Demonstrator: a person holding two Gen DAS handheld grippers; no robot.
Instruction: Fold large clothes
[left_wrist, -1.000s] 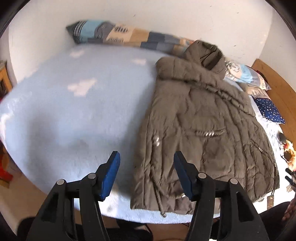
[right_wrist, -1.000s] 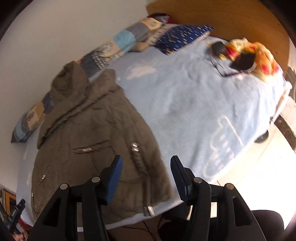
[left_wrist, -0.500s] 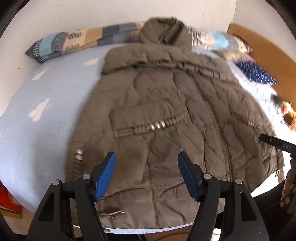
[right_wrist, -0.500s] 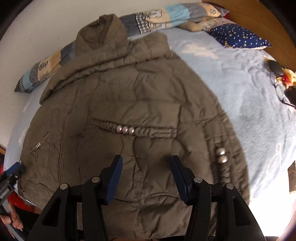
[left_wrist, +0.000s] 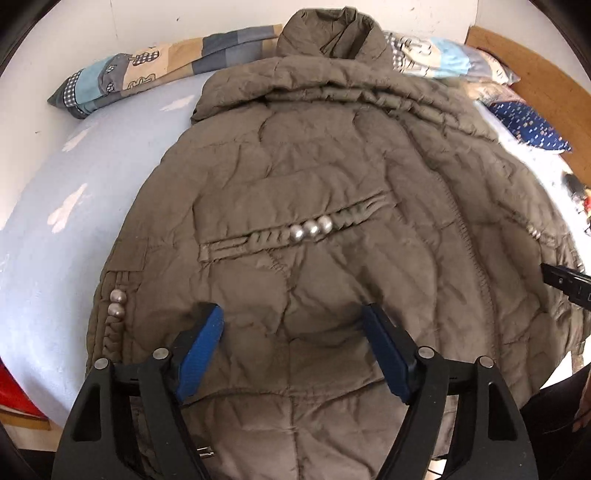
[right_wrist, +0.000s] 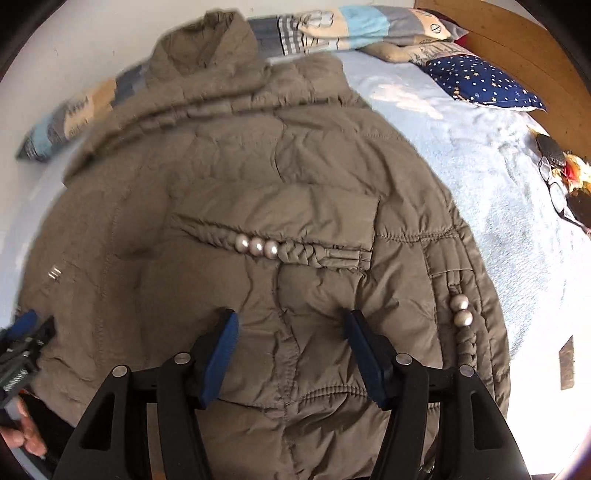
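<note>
Olive-brown quilted padded jacket (left_wrist: 325, 206) spread flat, back side up, on light blue fleece blanket with white cloud shapes (left_wrist: 55, 229), hood lying against long patchwork cushion (left_wrist: 147, 74) by white wall. Three silver round studs (left_wrist: 310, 229) on gathered waist tab, two more near sleeve edge. Left gripper (left_wrist: 291, 332) above lower part of jacket, blue-padded fingers (left_wrist: 199, 350) apart and opening, nothing clamped, only fabric below. Right gripper (right_wrist: 291, 336) over same lower part, fingers (right_wrist: 218, 354) also apart and opening, not touching cloth. Dark blue starred pillow (right_wrist: 480, 81) beside wooden headboard (right_wrist: 535, 48).
</note>
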